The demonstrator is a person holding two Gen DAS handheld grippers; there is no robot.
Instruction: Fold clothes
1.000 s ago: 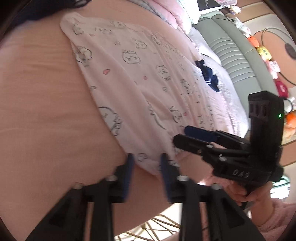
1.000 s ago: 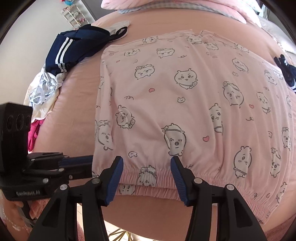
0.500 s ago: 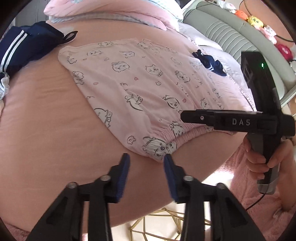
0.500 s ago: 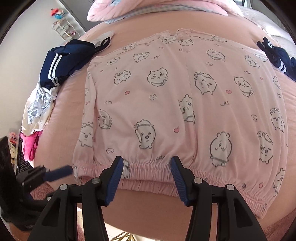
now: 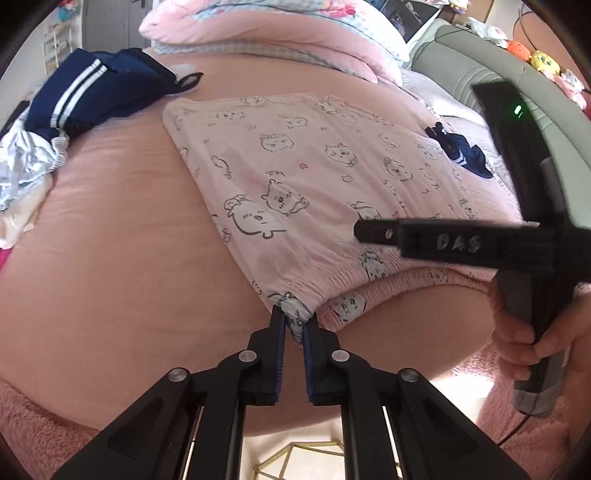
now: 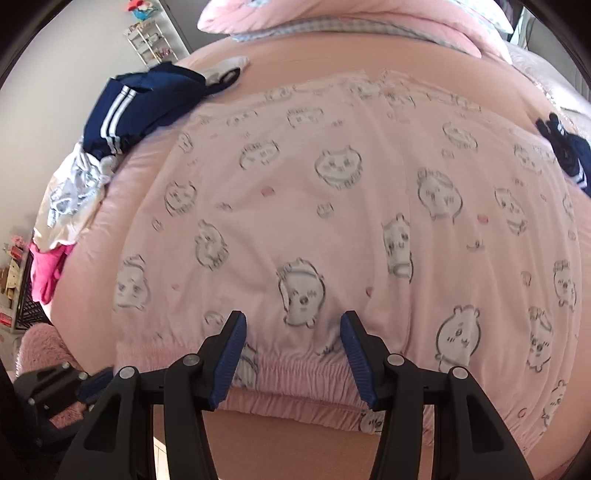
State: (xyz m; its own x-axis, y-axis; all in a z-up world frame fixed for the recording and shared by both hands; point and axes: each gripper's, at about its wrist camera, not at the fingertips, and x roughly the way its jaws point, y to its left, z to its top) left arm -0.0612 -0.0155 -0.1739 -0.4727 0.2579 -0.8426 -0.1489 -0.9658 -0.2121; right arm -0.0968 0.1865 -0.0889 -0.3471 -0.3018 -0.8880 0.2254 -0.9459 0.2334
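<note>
Pink pajama pants (image 5: 314, 173) printed with cartoon animals lie flat on the pink bed, elastic waistband toward me; they fill the right wrist view (image 6: 332, 221). My left gripper (image 5: 294, 325) is shut on the left corner of the waistband (image 5: 295, 314). My right gripper (image 6: 291, 332) is open and empty, its fingers spread just above the middle of the waistband (image 6: 295, 369). The right gripper also shows in the left wrist view (image 5: 360, 232), hovering over the pants.
A navy garment with white stripes (image 5: 92, 92) and a white and pink clothes pile (image 6: 62, 206) lie at the left. A small navy item (image 5: 458, 155) lies at the right of the pants. Pillows (image 5: 277, 33) lie at the head. The bed edge (image 5: 184, 398) is near me.
My left gripper has moved forward and closed on the waistband corner. My right gripper has come lower and closer over the waistband, still open.
</note>
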